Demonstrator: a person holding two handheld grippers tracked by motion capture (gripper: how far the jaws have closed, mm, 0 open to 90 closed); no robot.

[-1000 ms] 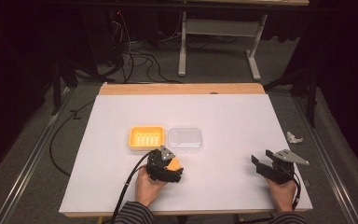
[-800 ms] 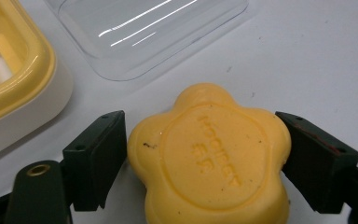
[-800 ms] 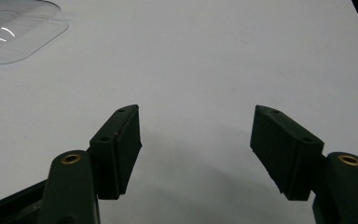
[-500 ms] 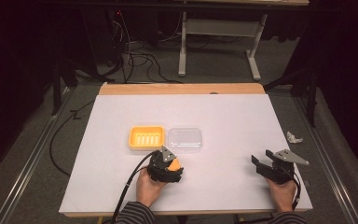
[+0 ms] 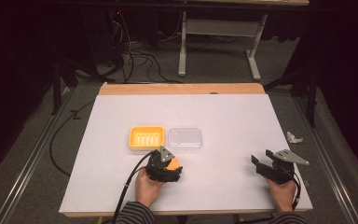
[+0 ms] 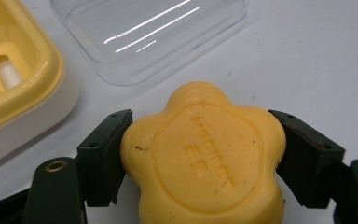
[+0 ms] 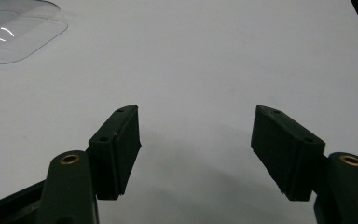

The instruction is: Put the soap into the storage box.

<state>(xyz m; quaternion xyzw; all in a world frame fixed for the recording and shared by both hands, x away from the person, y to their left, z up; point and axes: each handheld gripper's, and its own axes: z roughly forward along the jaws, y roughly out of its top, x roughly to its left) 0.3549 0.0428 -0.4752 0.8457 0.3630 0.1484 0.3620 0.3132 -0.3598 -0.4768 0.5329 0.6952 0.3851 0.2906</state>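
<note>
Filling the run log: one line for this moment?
left gripper: shut on soap | right gripper: open, idle | soap dish, clear lid: side by side on table

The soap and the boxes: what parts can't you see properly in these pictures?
- Soap: left gripper view, its near end is cut off by the bottom edge; stamped letters too soft to read.
- Yellow tray: the left edge cuts it off.
- Clear lid: right gripper view, just a corner, cut by the top-left edges.
</note>
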